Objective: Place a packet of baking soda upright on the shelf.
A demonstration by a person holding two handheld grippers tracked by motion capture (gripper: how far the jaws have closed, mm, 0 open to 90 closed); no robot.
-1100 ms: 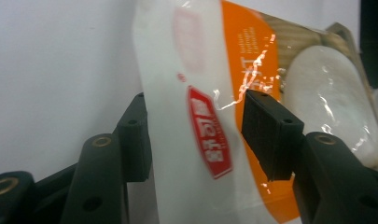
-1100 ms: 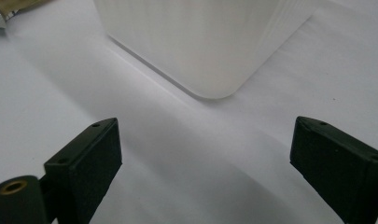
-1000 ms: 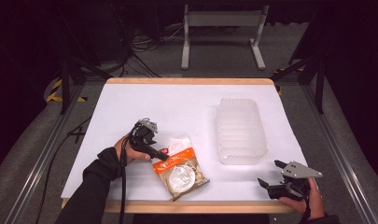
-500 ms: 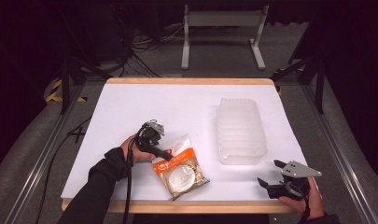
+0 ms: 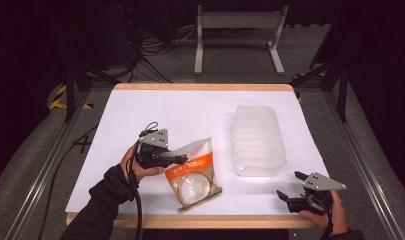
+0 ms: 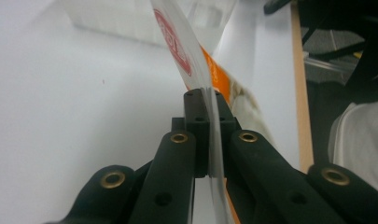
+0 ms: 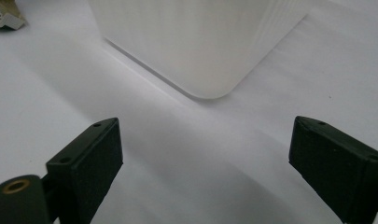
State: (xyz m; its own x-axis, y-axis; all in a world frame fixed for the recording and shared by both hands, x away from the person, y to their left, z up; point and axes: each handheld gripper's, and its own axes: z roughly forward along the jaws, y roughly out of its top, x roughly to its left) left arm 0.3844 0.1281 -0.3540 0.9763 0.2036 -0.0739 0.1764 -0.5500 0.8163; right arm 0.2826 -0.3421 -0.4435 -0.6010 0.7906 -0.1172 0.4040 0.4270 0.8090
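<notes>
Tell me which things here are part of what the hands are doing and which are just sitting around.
In use, by the look of it:
- snack bag, its top edge pinched by the left gripper
- clear plastic tub, probably where the bag goes
- right gripper, open, waiting near the tub

Just around:
- metal stand behind the table
- floor cables

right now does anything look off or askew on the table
Nothing spilled or damaged. The snack bag lies flat but skewed, its top edge pinched in the left gripper. The plastic container sits squarely; the right gripper is open, apart from it.
</notes>
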